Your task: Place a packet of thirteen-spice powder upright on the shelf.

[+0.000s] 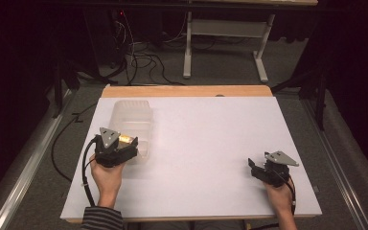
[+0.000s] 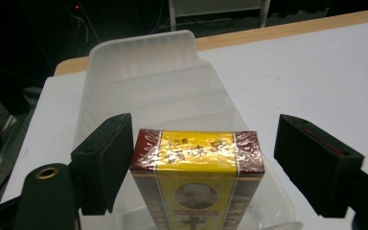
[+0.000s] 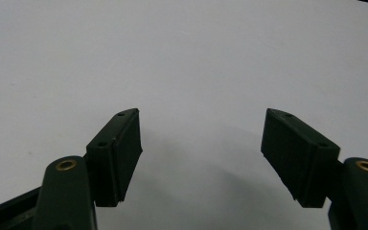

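A yellow and dark red box [image 2: 196, 158] wrapped in clear film stands at the near end of a translucent plastic tray [image 2: 143, 62], between the jaws of my left gripper [image 2: 206, 153]. Its left jaw sits close against the box and a gap shows on the right, so the gripper is open. From above, the left gripper [image 1: 124, 143] hangs over the tray's [image 1: 132, 112] near end, with the box [image 1: 126, 139] showing just beyond it. My right gripper [image 1: 255, 167] rests open over bare table at the right front, and its jaws [image 3: 201, 143] hold nothing.
The white table top [image 1: 211, 134] has a wooden strip along its far edge [image 1: 187, 91]. Beyond it, cables lie on the grey floor [image 1: 143, 62] beside a white table frame [image 1: 225, 43].
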The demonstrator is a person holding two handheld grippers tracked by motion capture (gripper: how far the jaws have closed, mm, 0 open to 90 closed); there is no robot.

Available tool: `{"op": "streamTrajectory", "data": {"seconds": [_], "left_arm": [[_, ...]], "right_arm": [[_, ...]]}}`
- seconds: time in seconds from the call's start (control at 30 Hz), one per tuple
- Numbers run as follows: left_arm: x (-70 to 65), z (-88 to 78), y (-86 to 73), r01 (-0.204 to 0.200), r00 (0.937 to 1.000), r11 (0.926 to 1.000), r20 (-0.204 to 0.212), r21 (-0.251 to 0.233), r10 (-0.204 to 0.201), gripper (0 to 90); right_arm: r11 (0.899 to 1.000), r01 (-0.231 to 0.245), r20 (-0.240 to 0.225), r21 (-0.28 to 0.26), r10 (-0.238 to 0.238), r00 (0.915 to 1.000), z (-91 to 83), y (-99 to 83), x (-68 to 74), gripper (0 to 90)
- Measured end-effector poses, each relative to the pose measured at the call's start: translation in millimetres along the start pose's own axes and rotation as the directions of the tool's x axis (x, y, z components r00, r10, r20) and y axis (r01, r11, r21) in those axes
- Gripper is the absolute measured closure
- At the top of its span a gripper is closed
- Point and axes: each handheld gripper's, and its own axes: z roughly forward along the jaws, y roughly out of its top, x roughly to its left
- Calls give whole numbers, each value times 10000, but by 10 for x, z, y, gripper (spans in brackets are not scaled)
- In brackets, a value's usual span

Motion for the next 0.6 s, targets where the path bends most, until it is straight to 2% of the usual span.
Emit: {"op": "streamTrajectory", "data": {"seconds": [0.13,0.4,0.6], "left_arm": [[-28,-49,51,-50,9999,9997,103,-235,52,219],[-129,-86,122,-230,9988,9989,422,-399,247,219],[-214,-76,156,-438,9964,9985,714,-330,461,222]], "right_arm": [[10000,22,-6,1,-22,10000,1,0,-1,306],[10000,-3,-7,7,3,10000,1,0,-1,306],[10000,6,10,6,-6,10000,-1,0,-3,306]]}}
